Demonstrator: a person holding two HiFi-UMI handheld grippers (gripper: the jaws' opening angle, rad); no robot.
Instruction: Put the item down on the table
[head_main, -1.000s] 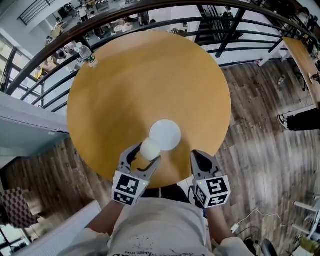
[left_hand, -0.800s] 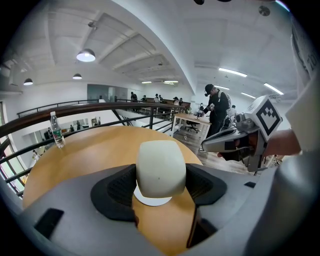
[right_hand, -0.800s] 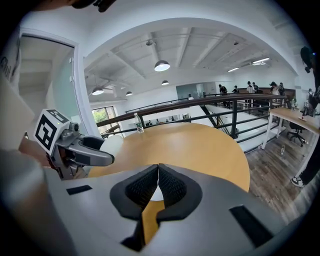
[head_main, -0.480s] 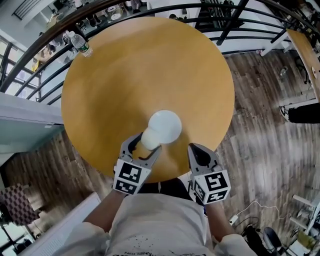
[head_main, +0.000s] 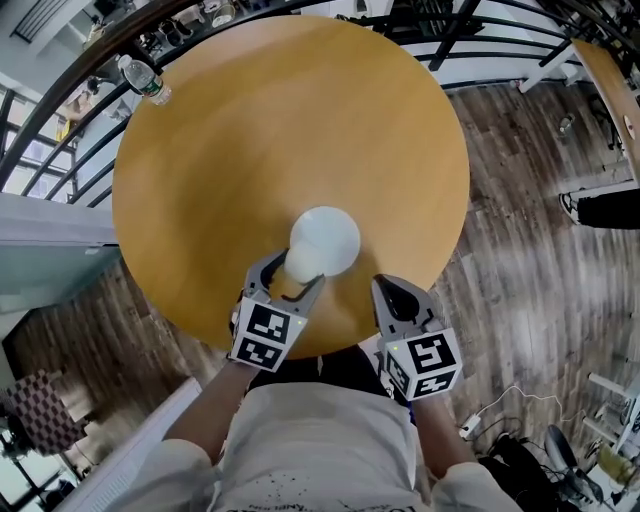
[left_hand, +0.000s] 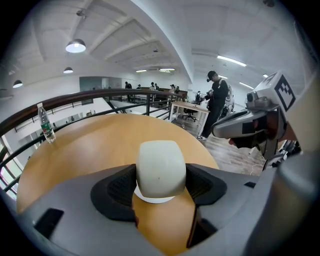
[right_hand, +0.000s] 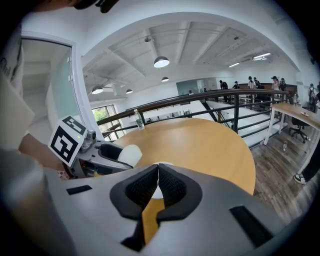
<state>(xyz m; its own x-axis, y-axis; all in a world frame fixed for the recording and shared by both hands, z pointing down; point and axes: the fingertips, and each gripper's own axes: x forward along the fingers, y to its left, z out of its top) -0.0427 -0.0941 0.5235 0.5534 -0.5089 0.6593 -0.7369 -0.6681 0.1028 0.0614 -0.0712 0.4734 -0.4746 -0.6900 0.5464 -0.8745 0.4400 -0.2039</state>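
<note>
My left tongs (head_main: 292, 276) are clamped on the small white rounded blocky item (head_main: 300, 266). In the left gripper view it sits snug between the dark ribbed pads (left_hand: 122, 186), one on each side. The item is at the near side of the round tan wooden worktop (head_main: 280, 130), over the near-left rim of a flat white round disc (head_main: 335, 232) lying there. A thin white edge shows just under the item in the left gripper view. I can't tell whether the item's base touches the disc or hangs just above it.

My right tongs (head_main: 384, 285) are clenched, pads pressed together with nothing between them. They sit over the near right edge of the worktop, just right of the disc and apart from it. From the right gripper view the left tongs and the item show to the left.

A clear plastic water bottle with a green label (head_main: 140, 80) stands upright at the far left edge of the worktop, just beside the dark curved railing (left_hand: 100, 92). Dark wood plank floor (head_main: 520, 200) is on the right. A person in dark clothes (left_hand: 218, 102) stands far off, beyond the worktop.
</note>
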